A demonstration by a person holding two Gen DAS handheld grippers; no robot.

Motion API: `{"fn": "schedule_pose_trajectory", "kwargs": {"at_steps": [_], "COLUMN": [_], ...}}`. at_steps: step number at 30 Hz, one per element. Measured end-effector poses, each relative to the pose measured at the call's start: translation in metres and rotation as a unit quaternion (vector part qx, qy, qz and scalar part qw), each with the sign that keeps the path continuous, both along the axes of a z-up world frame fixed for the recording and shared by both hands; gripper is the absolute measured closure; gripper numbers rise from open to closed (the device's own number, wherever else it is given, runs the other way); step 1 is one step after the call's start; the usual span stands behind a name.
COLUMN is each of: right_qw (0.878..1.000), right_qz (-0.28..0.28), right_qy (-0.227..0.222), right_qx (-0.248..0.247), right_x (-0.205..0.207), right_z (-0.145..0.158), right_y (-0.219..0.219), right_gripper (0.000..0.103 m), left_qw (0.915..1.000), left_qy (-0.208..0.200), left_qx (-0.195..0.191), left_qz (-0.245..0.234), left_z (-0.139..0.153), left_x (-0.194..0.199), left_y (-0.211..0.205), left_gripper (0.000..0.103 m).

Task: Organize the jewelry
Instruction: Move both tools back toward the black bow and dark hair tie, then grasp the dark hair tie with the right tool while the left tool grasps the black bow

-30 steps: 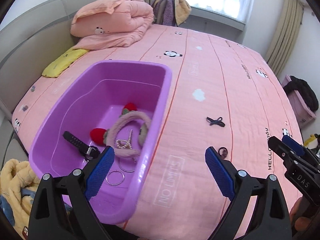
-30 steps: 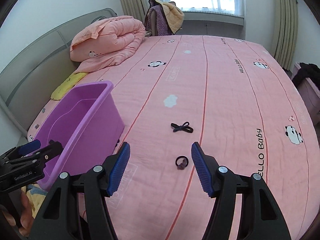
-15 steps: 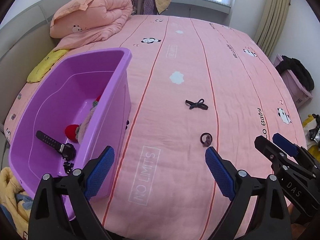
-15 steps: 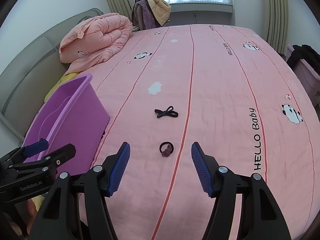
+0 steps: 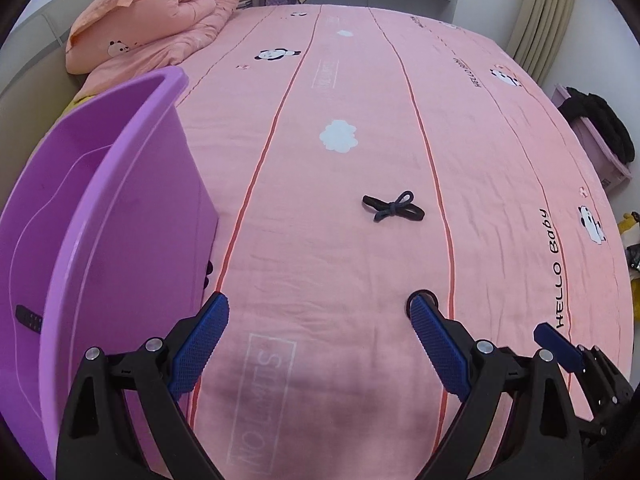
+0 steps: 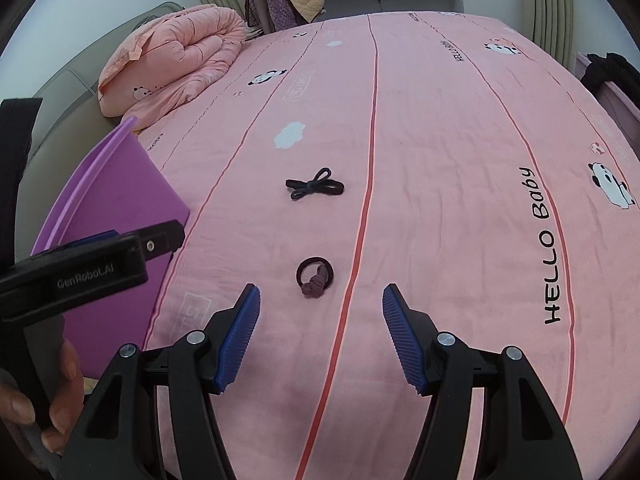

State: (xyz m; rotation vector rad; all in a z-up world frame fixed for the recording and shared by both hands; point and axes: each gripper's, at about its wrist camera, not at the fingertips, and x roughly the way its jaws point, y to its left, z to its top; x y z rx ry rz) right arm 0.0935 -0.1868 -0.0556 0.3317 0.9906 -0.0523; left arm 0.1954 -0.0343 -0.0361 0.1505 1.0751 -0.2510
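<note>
Right claw (image 6: 320, 334) wide open, empty, lined up on hair tie (image 6: 315, 277) mid-bed; left claw (image 5: 320, 340) open, empty beside purple bin (image 5: 132, 216) at left edge.

Pink panda-print bed (image 6: 440, 160), purple tub (image 5: 132, 208) at left; black bow tie (image 6: 315, 189), ring hair tie (image 6: 315, 277), folded quilt (image 6: 180, 60)

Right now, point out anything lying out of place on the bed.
Two hair ties lie loose on the sheet, outside the purple bin: a round one ahead of the right gripper, a bow-shaped one farther off.
</note>
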Motion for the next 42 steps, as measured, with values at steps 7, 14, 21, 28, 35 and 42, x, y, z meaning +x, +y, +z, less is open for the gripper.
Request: {"fn": "schedule_pose_trajectory", "kwargs": {"at_steps": [7, 14, 21, 28, 35, 42], "right_qw": [1.000, 0.999, 0.998, 0.998, 0.998, 0.998], "right_qz": [0.022, 0.017, 0.020, 0.010, -0.023, -0.043], "right_qy": [0.019, 0.039, 0.026, 0.004, -0.009, -0.009], "right_qx": [-0.004, -0.020, -0.051, -0.059, -0.061, -0.049], "right_x": [0.030, 0.056, 0.066, 0.061, 0.059, 0.056], "right_z": [-0.042, -0.082, -0.098, -0.097, -0.090, -0.095], "right_y": [0.010, 0.020, 0.027, 0.016, -0.010, -0.025], "right_gripper": [0.042, 0.042, 0.049, 0.086, 0.088, 0.088], "left_qw": [0.9999, 0.9995, 0.9992, 0.9994, 0.9993, 0.9985], "left_qy": [0.011, 0.027, 0.035, 0.031, 0.029, 0.025], "left_qx": [0.004, 0.012, 0.018, 0.015, 0.018, 0.028], "left_qz": [0.004, 0.006, 0.001, -0.005, -0.014, -0.039], "left_z": [-0.037, -0.073, -0.097, -0.105, -0.113, -0.122], "left_x": [0.041, 0.073, 0.094, 0.098, 0.106, 0.115], "left_y": [-0.018, -0.036, -0.047, -0.054, -0.072, -0.098], "left_gripper": [0.012, 0.012, 0.012, 0.012, 0.012, 0.018]}}
